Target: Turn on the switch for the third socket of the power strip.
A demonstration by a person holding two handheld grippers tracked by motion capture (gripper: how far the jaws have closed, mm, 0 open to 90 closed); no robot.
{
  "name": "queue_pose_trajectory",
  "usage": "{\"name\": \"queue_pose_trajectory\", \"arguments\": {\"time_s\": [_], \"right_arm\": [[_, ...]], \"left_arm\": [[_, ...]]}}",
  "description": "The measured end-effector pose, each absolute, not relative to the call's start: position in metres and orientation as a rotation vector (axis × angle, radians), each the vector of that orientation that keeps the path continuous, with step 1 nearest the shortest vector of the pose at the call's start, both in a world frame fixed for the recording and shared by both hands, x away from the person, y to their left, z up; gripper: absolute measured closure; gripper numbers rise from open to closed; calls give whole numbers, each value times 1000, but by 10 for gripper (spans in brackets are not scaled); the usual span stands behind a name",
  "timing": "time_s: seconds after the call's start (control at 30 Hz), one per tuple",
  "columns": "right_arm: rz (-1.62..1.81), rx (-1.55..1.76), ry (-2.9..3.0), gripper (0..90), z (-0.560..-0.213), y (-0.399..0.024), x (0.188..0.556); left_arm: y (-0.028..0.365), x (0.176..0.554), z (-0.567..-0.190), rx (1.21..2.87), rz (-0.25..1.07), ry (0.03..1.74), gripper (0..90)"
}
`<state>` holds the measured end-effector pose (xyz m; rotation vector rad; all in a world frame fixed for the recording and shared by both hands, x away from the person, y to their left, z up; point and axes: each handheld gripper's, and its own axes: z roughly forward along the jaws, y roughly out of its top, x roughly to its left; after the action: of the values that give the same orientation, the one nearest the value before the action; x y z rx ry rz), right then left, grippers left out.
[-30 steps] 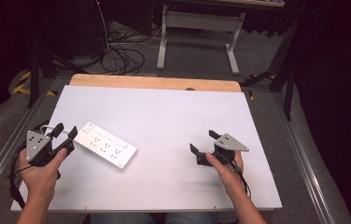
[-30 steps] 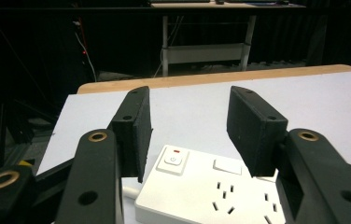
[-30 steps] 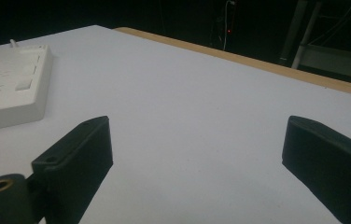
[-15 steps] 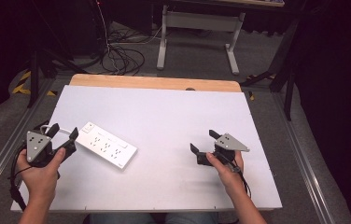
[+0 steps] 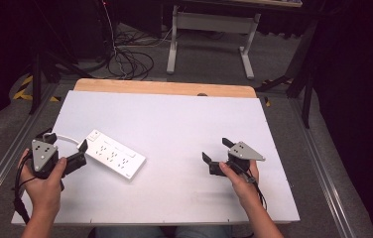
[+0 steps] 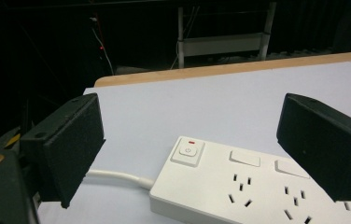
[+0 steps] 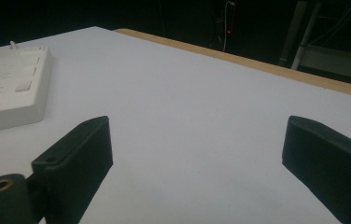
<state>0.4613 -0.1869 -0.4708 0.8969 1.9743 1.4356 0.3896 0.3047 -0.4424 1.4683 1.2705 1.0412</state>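
Our left gripper gapes wide by the power strip (right gripper too, both empty); we might shove it away.

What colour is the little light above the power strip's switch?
Red; the light on the power strip shows best in the left gripper view.

A dim room with grey carpet is seen. Black cables are coiled beyond the tabletop's far wooden edge, beside a white-legged stand.
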Motion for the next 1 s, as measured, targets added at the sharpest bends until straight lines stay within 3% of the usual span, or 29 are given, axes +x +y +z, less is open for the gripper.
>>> {"name": "queue_pose_trajectory", "arguments": {"time_s": [0.5, 1.0], "right_arm": [[1442, 889, 1969, 85, -470, -188, 462], [1440, 889, 1964, 78, -470, -188, 462]], "left_arm": [[303, 389, -443, 1467, 1049, 1263, 21], [301, 390, -445, 1492, 1024, 1247, 38]]}}
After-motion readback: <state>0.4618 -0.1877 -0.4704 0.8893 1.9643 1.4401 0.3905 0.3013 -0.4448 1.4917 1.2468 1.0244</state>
